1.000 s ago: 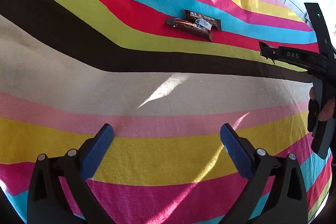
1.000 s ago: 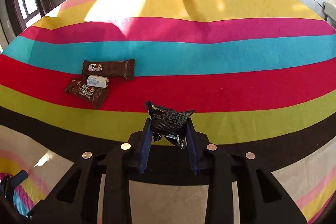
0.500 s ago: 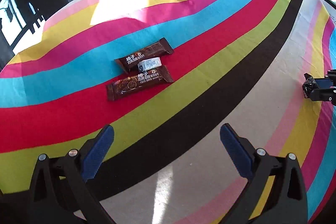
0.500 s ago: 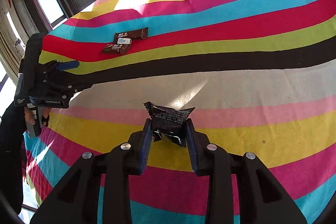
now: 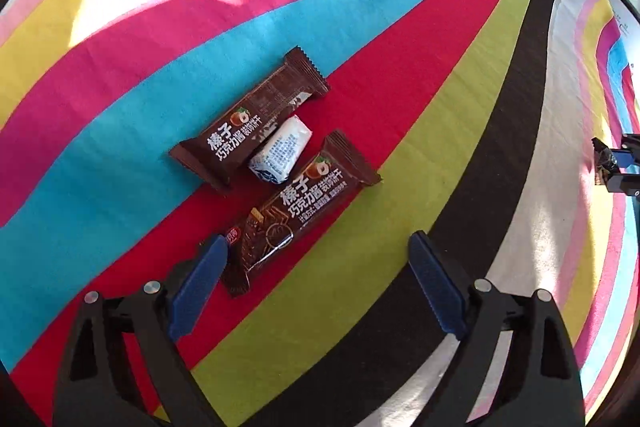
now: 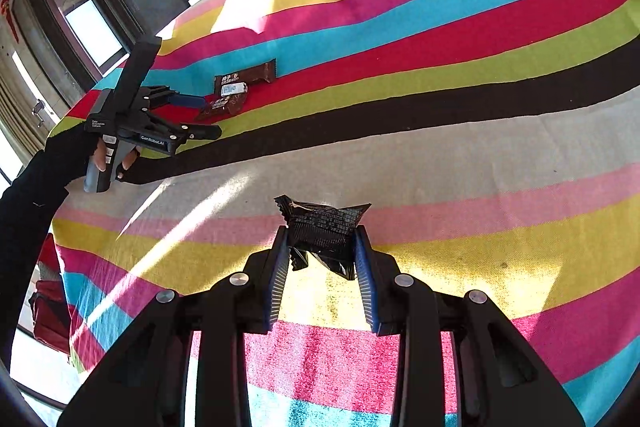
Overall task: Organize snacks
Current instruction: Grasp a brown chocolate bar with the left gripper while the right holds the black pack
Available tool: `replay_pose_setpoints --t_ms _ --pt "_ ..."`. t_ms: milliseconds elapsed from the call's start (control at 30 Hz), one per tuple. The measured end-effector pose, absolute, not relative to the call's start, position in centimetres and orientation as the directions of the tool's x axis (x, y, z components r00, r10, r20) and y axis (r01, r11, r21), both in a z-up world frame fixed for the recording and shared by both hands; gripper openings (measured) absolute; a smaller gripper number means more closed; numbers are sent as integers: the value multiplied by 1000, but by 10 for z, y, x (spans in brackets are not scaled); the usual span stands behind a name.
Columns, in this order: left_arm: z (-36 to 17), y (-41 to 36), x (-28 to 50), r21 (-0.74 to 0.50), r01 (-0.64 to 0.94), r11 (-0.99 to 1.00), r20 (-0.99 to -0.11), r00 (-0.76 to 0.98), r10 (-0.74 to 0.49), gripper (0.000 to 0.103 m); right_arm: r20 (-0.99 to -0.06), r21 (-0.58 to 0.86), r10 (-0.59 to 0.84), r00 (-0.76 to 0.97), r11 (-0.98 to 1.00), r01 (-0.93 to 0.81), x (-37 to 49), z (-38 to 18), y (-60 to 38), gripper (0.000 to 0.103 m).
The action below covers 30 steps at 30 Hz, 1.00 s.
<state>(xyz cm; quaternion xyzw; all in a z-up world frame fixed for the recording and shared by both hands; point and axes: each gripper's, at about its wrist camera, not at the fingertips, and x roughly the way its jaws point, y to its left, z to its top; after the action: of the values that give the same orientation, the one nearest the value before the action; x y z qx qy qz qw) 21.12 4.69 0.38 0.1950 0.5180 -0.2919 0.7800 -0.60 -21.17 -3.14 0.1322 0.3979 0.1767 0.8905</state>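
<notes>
Blue-padded, the left gripper hangs wide but closing over the near end of a brown hazelnut wafer bar, not yet pressing it. Just beyond lie a white candy and second bar. The right gripper clamps a crumpled dark wrapper above the striped cloth.

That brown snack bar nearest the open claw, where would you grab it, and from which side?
I'd pinch the nearer brown bar across its narrow width near the middle, coming from above. It lies flat on the striped cloth, so only its long edges offer a hold. The left gripper, jaws closing, straddles its near end; the white candy crowds the far side.
</notes>
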Motion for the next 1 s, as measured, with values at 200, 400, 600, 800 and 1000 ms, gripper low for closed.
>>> replay_pose_setpoints --t_ms 200,400,600,800,1000 --pt "11 51 186 11 659 752 -907 323 -270 68 -660 382 423 621 900 -208 -5 -32 -213 34" --pt "10 34 184 71 663 745 -869 408 -281 70 -664 372 414 623 905 -205 -5 -32 -212 34" --pt "12 7 172 22 713 700 -873 356 -335 63 -672 352 395 627 915 -199 -6 -32 -209 33" --pt "29 -10 136 42 757 652 -866 353 -354 58 -677 339 380 630 921 -192 -7 -31 -207 33" --pt "33 -33 136 20 741 672 -840 377 -390 86 -686 312 357 634 931 -187 -8 -31 -203 33"
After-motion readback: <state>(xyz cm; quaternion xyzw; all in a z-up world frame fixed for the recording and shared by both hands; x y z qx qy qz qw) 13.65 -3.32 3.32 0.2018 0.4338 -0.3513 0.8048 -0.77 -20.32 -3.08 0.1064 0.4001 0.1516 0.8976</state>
